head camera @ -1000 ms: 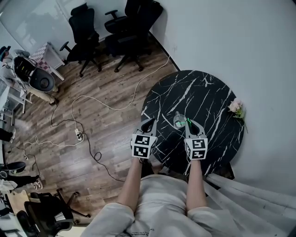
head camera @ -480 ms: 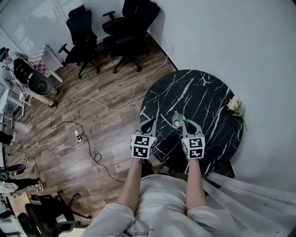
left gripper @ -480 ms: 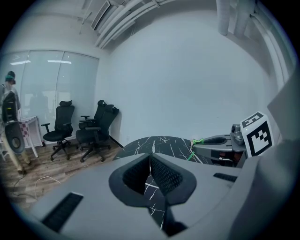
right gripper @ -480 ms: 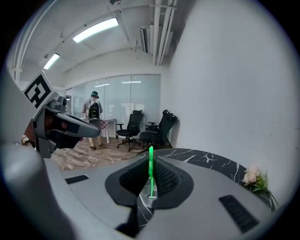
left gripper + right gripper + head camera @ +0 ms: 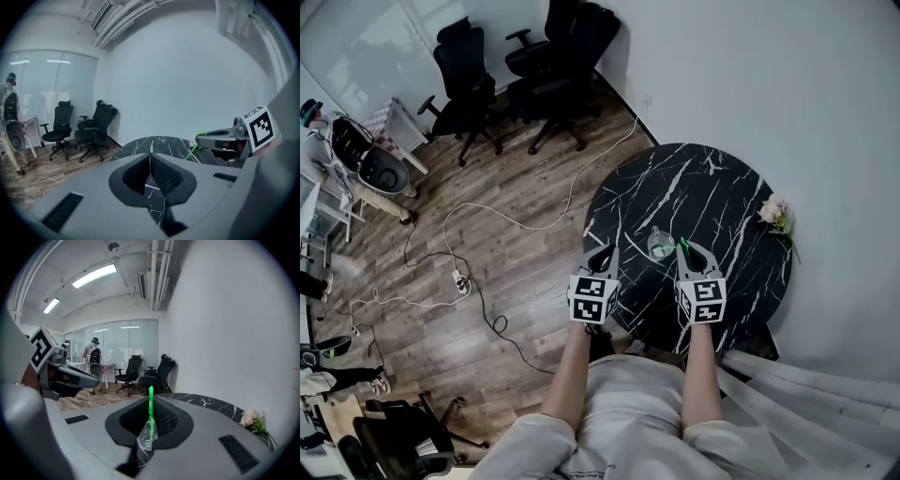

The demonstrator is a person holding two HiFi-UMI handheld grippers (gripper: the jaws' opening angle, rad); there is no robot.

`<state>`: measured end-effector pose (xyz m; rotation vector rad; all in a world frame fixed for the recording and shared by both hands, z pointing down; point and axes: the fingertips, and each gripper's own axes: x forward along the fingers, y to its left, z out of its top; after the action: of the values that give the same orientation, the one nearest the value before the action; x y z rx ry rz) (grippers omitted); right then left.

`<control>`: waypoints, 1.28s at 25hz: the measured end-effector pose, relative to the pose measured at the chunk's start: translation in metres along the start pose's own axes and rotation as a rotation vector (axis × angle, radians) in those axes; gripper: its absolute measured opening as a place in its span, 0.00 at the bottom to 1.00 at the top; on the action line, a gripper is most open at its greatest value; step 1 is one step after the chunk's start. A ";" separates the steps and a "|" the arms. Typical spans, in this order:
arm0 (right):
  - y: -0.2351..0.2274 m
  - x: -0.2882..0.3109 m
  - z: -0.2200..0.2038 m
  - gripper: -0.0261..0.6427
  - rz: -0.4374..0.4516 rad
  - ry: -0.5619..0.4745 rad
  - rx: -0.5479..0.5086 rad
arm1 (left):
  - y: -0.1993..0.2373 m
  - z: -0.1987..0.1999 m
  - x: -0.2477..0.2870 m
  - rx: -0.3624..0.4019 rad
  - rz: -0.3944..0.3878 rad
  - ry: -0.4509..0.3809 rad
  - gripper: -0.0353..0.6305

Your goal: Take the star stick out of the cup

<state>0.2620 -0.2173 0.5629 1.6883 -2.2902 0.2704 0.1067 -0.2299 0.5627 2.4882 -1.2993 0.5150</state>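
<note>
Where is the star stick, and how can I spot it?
Find the round black marble table. On the side nearest the person, beside the clear cup, the right gripper pinches the star stick. The stick is thin and bright green, while the cup is see-through.

On the round black, white-veined marble counter (image 5: 712, 192) stood a small clear cup (image 5: 660, 246). The right hand-held gripper (image 5: 689, 250) carried a thin green star stick (image 5: 682, 246) at its tip (just beside the cup). The left hand-held gripper (image 5: 605, 251) hovered over the counter's edge.

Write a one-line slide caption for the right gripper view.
Right tongs pinch the green star stick, clear cup beneath, on the black marbled table.
</note>
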 end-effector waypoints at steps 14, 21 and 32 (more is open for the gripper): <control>-0.007 -0.016 0.043 0.11 0.020 -0.056 -0.027 | -0.012 0.003 0.006 0.016 -0.014 0.003 0.09; -0.010 -0.022 0.069 0.11 0.044 -0.123 0.030 | -0.007 0.003 0.006 0.010 0.001 0.004 0.09; 0.030 0.002 0.073 0.11 0.172 -0.103 0.023 | 0.018 0.007 -0.007 -0.009 0.059 -0.008 0.09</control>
<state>0.2243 -0.2328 0.4955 1.5517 -2.5215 0.2520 0.0890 -0.2374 0.5551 2.4535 -1.3786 0.5118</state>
